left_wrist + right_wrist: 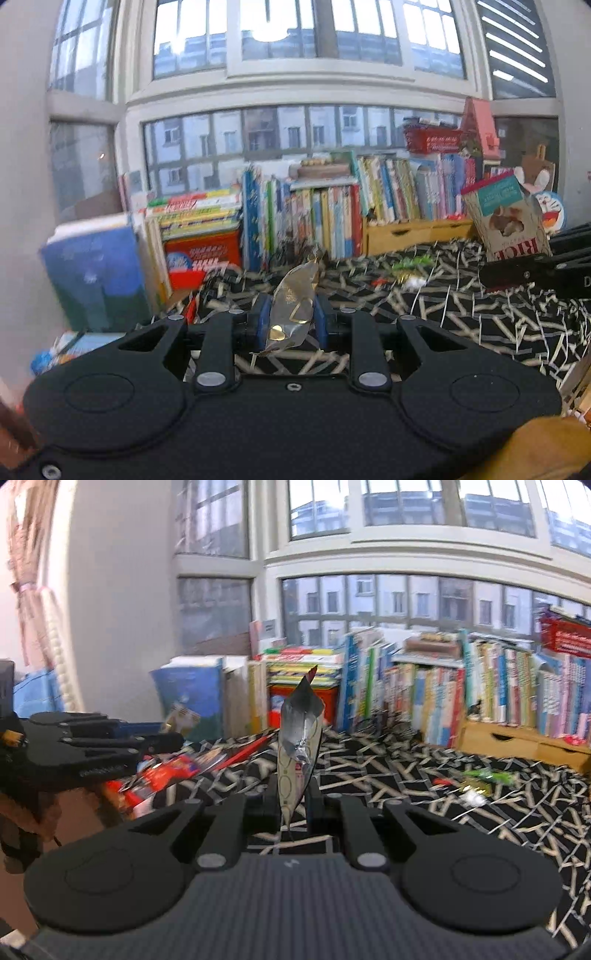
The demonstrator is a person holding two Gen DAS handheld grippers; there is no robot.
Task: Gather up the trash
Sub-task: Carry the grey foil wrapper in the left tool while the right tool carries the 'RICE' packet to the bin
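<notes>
Left gripper (289,320) clamped on gold foil wrapper (293,302), centre frame. Right gripper (294,799) pinching silver wrapper (299,746), centre frame. Both likely featherlight, crinkly, slippery; best gripped mid-body. More scraps (480,781) on patterned cloth (406,775), right.

Both wrist views low over the tablecloth (461,314), seemingly window-facing, sharing the bookshelf (480,694).

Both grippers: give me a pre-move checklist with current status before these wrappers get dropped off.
1. Left gripper shut on gold wrapper: ok.
2. Right gripper shut on silver wrapper: ok.
3. Grip depth: both wrappers stick well past the fingertips: ok.
4. Bin or bag to drop into: none in either view: cannot tell.
5. Table cleared: not ok, green wrapper and white scrap lie on the patterned cloth.
</notes>
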